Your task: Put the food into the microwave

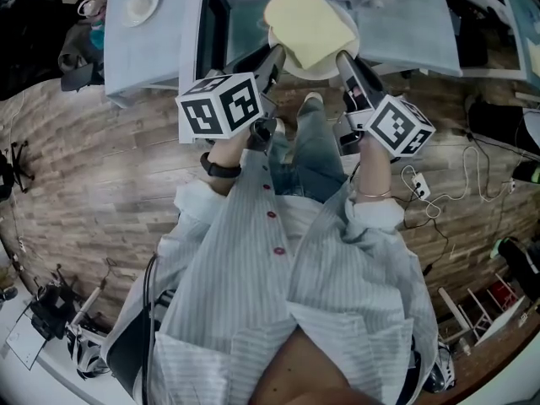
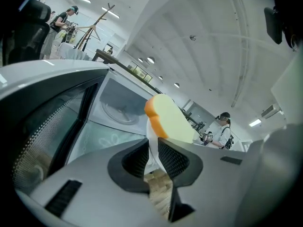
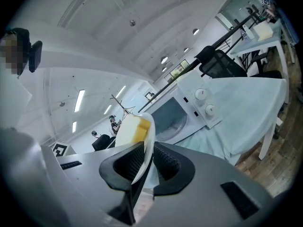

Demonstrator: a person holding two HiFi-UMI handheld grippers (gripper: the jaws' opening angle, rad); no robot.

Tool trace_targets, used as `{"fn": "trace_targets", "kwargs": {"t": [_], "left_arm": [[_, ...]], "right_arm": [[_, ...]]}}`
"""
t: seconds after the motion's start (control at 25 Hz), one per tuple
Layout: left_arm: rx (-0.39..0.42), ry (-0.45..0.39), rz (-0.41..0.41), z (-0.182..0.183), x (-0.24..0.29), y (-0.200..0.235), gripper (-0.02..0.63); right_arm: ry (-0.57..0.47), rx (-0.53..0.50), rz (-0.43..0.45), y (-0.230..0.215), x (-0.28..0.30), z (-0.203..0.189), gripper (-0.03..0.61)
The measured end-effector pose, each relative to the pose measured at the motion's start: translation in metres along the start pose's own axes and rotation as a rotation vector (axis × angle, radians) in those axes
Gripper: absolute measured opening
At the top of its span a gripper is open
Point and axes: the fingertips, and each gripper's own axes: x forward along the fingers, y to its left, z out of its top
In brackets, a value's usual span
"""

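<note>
A pale yellow slice of bread (image 1: 308,24) lies on a white plate (image 1: 319,68) that I hold up between both grippers in front of the microwave (image 1: 240,28). My left gripper (image 1: 274,57) is shut on the plate's left rim and my right gripper (image 1: 346,62) on its right rim. In the left gripper view the jaws of the gripper (image 2: 151,157) pinch the plate's rim (image 2: 150,143) below the bread (image 2: 168,117), and the open microwave cavity (image 2: 118,110) lies beyond. In the right gripper view the gripper (image 3: 147,162) clamps the plate (image 3: 149,141), with the bread (image 3: 130,129) behind it.
The microwave door (image 2: 47,126) stands open at the left. Its knobs (image 3: 201,93) face me from a cloth-covered table (image 3: 251,103). A small plate (image 1: 141,5) sits on the table at the left. Cables (image 1: 447,197) trail over the wooden floor at the right. People stand in the background.
</note>
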Motion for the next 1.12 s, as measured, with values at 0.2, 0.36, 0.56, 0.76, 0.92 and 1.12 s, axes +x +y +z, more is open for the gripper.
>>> {"fn": "trace_targets", "kwargs": {"t": [0.2, 0.36, 0.56, 0.76, 0.92, 1.12], "left_arm": [[-0.024, -0.025, 0.028, 0.015, 0.019, 0.001, 0.055], [-0.052, -0.049, 0.066, 0.027, 0.033, 0.007, 0.055], [-0.090, -0.068, 0.118, 0.038, 0.048, 0.018, 0.055], [-0.126, -0.089, 0.168, 0.043, 0.053, 0.028, 0.055], [-0.149, -0.106, 0.199, 0.043, 0.054, 0.031, 0.055], [-0.178, -0.138, 0.233, 0.042, 0.057, 0.032, 0.057]], "right_arm": [[0.030, -0.007, 0.029, -0.009, 0.018, 0.022, 0.080], [0.072, -0.026, 0.063, -0.014, 0.038, 0.037, 0.079], [0.134, -0.027, 0.093, -0.023, 0.064, 0.049, 0.078], [0.193, -0.035, 0.128, -0.025, 0.082, 0.052, 0.078], [0.226, -0.050, 0.158, -0.025, 0.089, 0.053, 0.078], [0.270, -0.074, 0.198, -0.028, 0.094, 0.056, 0.078]]}}
